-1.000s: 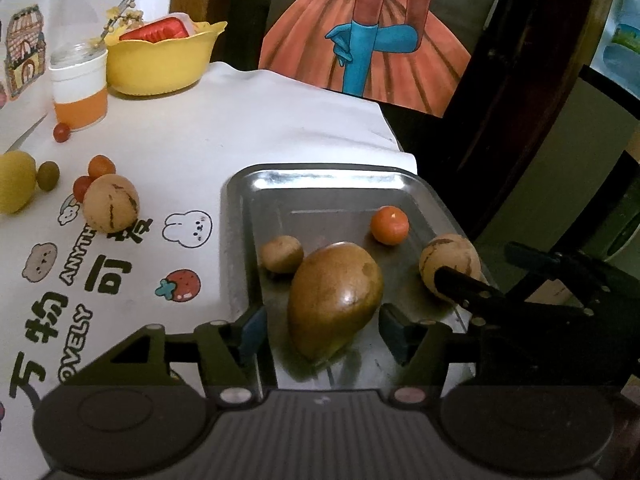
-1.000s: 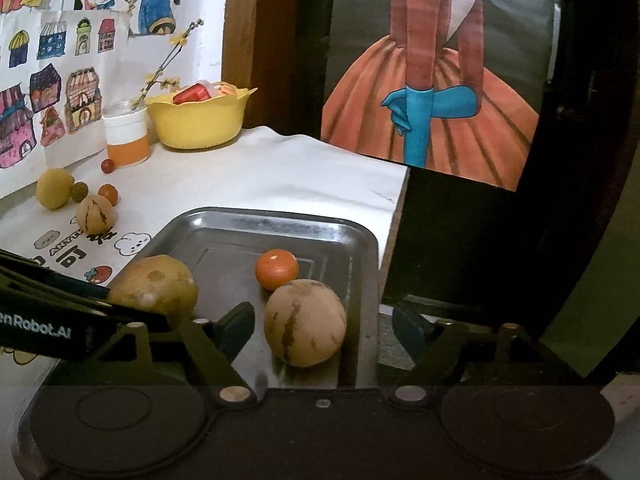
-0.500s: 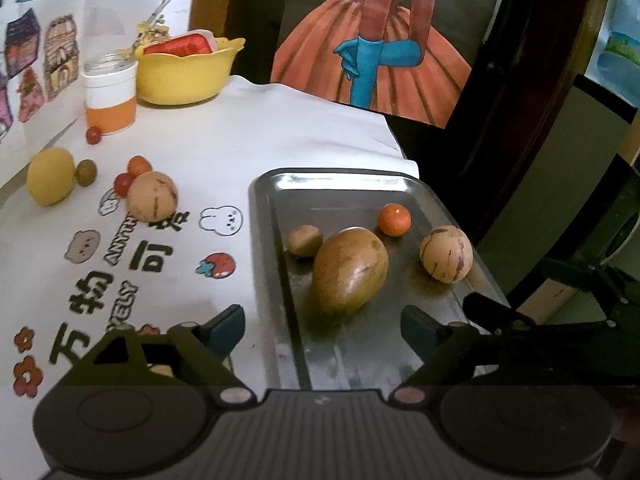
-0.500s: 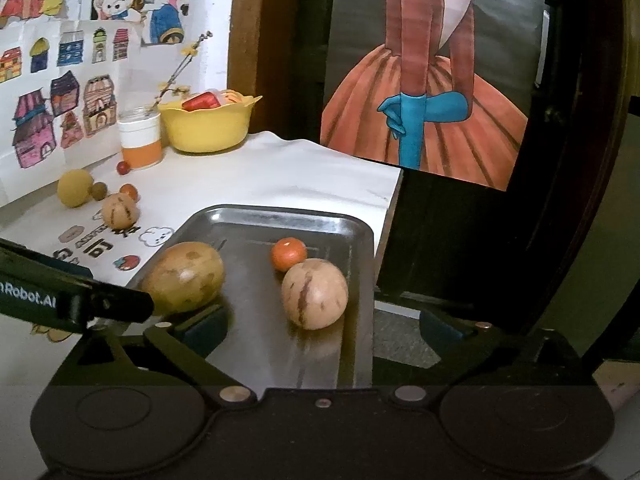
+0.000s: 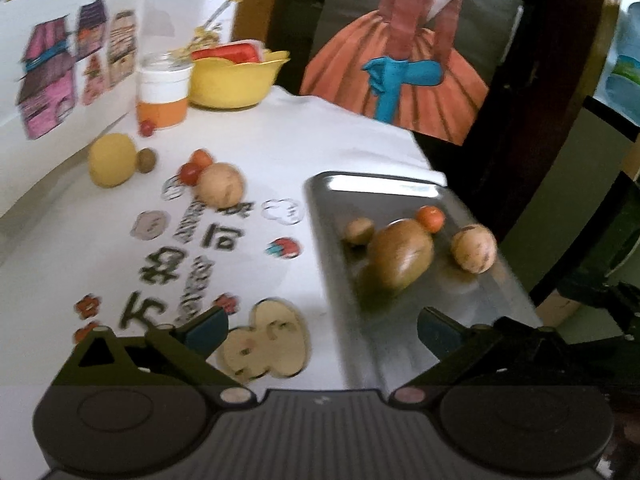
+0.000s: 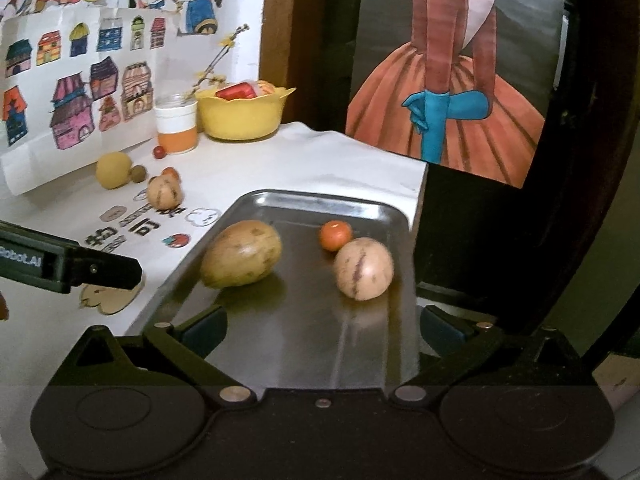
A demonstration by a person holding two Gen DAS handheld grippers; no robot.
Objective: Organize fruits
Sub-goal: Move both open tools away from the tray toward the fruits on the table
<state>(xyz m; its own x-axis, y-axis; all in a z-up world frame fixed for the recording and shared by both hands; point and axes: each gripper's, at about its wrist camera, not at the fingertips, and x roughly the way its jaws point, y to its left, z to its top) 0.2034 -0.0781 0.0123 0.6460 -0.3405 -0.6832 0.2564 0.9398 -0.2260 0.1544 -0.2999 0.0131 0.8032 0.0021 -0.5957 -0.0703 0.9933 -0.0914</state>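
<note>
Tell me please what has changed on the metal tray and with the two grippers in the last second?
The left gripper has backed off the large brown fruit, which sat between its open fingers, and swung left over the tablecloth. The right gripper has pulled back from the striped round fruit. Both are open, holding nothing. All four fruits lie unmoved on the tray; those on the cloth too.

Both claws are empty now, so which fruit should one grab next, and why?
Probably the left claw should reach for the striped round fruit on the cloth. Both claws are open and hold nothing, the tray already has four fruits, and that one looks like the nearest loose fruit to the tray, with small red ones just behind it.
</note>
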